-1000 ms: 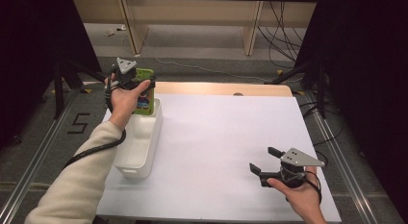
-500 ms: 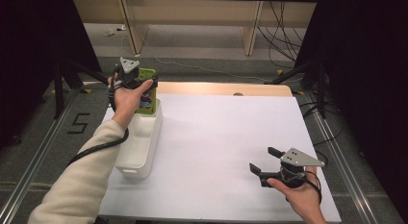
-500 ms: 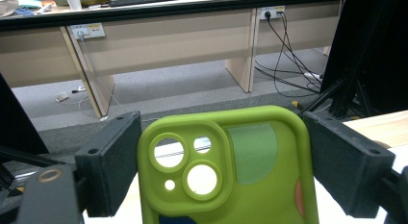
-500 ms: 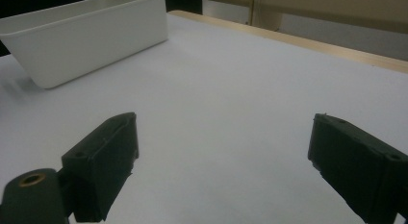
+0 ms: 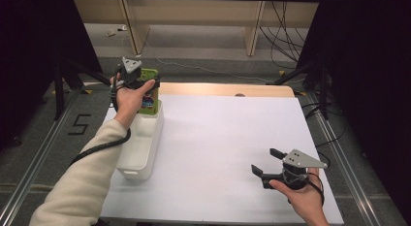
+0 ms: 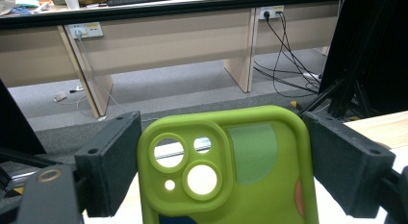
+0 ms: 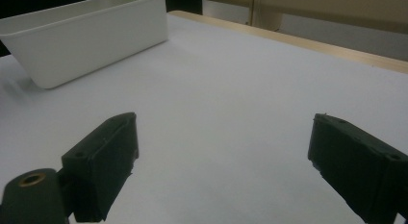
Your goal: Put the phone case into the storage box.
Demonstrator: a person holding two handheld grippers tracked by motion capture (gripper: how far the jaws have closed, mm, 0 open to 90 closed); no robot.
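A lime-green phone case (image 5: 150, 99) with camera cut-outs stands upright between the jaws of my left gripper (image 5: 145, 86), which is shut on its two long edges. The case hangs over the far end of a white bin (image 5: 140, 153). In the left gripper view the case (image 6: 250, 156) has both pads pressed against its sides, left gripper (image 6: 221, 152). My right gripper (image 5: 266, 161) rests low over the near right of the table, open with nothing between its fingers. In the right gripper view, right gripper (image 7: 223, 152), the jaws stand wide apart above the bare white sheet.
The white bin (image 7: 86, 36) lies lengthwise along the left edge of the white table sheet (image 5: 228, 134). A wooden strip (image 5: 223, 89) runs along the table's far edge. Beyond it are grey floor, desk legs and trailing cables (image 6: 284, 65).
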